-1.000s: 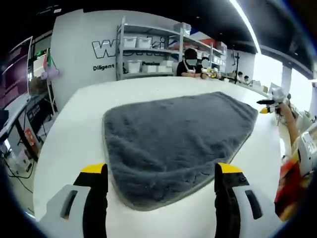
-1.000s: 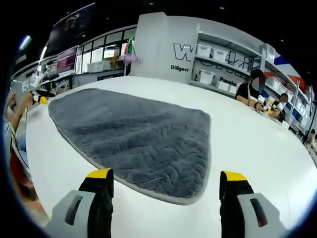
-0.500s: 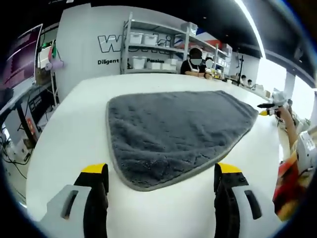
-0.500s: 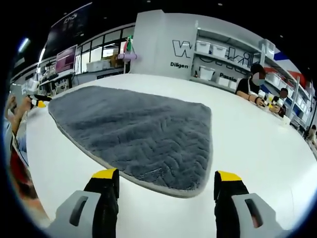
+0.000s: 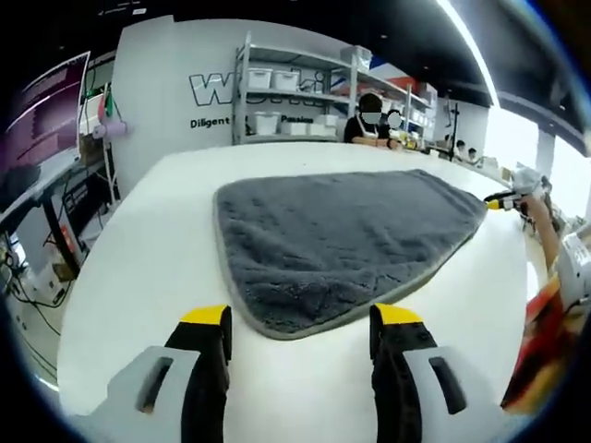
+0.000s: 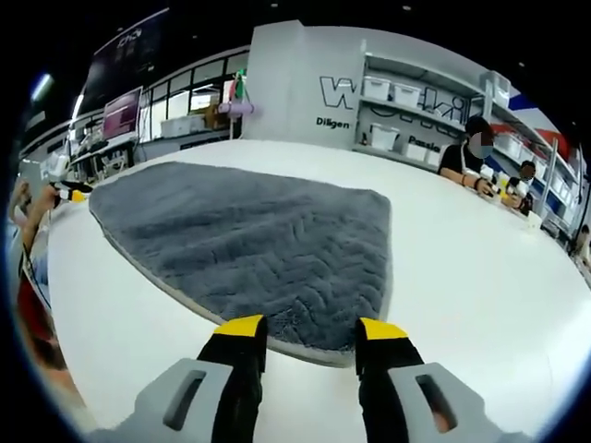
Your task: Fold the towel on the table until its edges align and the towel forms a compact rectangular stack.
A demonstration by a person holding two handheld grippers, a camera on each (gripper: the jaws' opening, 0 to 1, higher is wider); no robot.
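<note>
Both claws have narrowed since a second ago: the left claw [image 5: 299, 317] has drawn its jaws in somewhat but remains parted, and the right claw [image 6: 301, 329] has narrowed much more, its jaws now a small gap apart. Each now sits right at the towel's near edge. Neither holds anything.

In the left gripper view the grey towel [image 5: 346, 235] lies flat and unfolded on the white surface [image 5: 138, 268], its rounded near corner between the yellow-tipped jaws. In the right gripper view the towel [image 6: 249, 245] lies spread the same way, its near hem just ahead of the jaw tips. Beyond the surface [image 6: 480, 277] stand shelves [image 6: 416, 115] with bins, where people [image 6: 471, 157] sit.
</note>
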